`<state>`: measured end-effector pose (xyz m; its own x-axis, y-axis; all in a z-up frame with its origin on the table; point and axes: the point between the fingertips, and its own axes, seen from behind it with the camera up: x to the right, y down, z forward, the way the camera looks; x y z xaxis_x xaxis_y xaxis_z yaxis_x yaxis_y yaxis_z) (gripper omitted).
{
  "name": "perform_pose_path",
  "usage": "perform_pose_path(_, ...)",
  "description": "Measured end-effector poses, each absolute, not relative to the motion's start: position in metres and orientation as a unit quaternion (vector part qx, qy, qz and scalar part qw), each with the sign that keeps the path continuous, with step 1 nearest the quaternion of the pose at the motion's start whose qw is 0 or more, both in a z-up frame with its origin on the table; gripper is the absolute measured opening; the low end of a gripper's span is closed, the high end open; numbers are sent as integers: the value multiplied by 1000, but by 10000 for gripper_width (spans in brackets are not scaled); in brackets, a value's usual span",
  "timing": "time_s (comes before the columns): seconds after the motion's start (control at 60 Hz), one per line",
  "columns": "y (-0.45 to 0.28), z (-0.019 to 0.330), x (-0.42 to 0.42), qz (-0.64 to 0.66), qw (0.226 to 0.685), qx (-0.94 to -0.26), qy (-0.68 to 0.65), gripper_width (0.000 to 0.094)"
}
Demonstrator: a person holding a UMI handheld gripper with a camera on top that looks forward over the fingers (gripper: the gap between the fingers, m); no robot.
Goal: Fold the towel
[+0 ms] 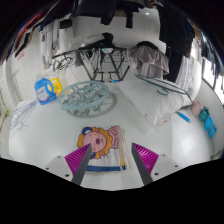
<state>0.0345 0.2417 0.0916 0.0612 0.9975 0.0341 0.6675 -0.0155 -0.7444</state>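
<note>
A small white towel (102,148) with a cartoon print of a blond figure lies flat on the white table (150,115), between and just ahead of my fingers. Its near edge has a blue stripe and runs between the fingertips. My gripper (112,170) is open, with the pink pads (86,160) on either side of the towel's near end. The fingers are spread wide and hold nothing.
A clear glass dish (85,96) stands beyond the towel, with a blue and yellow object (46,88) to its left. A blue item (205,118) lies at the far right. A wire rack (105,65) and dark furniture stand at the back.
</note>
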Motion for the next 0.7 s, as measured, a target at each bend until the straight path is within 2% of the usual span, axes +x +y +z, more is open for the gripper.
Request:
perform_pose_path(0.167, 240, 174, 133, 261, 307, -664, -630, 841)
perform_pose_path(0.283, 241, 213, 181, 262, 317, -666, -622, 846)
perform_pose_path(0.433, 242, 241, 196, 281, 345, -659, -607, 851)
perform_pose_path(0.6, 248, 243, 198, 279, 357, -650, -610, 849)
perform_pose_path(0.7, 242, 240, 200, 283, 347, -651, -613, 849)
